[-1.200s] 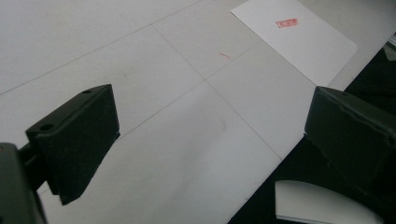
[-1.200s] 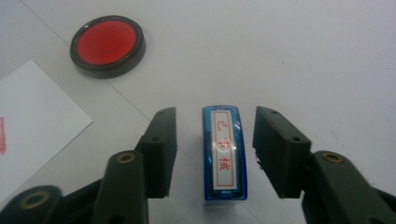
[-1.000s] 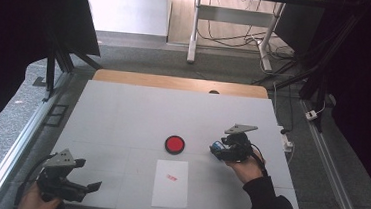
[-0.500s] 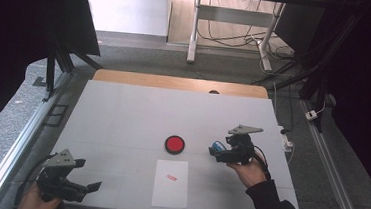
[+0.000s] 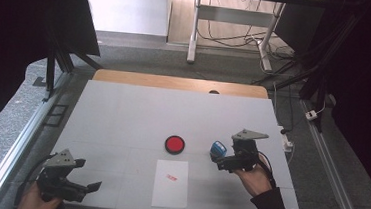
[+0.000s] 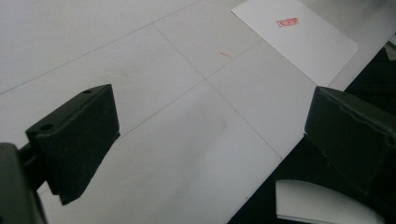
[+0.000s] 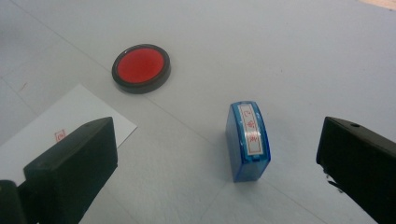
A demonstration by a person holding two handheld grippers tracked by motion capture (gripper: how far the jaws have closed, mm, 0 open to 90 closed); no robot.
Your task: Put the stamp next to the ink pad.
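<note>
Right gripper (image 5: 217, 160) stands with its jaws spread wide, having just been opening, and nothing is between them but air: the blue stamp (image 7: 248, 140) rests on the white table (image 5: 122, 114) in the gap ahead of the pads, touching neither. In the high view the stamp (image 5: 217, 148) sits at about three o'clock from the red ink pad (image 5: 174, 144), near it but apart, and at roughly one o'clock from the sheet of paper (image 5: 170, 183), which already carries a small red imprint (image 5: 170, 177). By the look of it the stamp has been set down after use, so the step in hand is the release and the clean exit. To do it well, the hand should keep the jaws wide and draw straight back along their own line, toward five o'clock, so that neither pad clips the stamp, which looks narrow for its height and may tip easily. Swinging sideways toward the ink pad risks knocking one against the other.

Left gripper (image 5: 89, 186) waits low at the table's seven o'clock corner, jaws likewise parted and empty, with the paper (image 6: 299, 37) ahead of it at about one o'clock.
</note>
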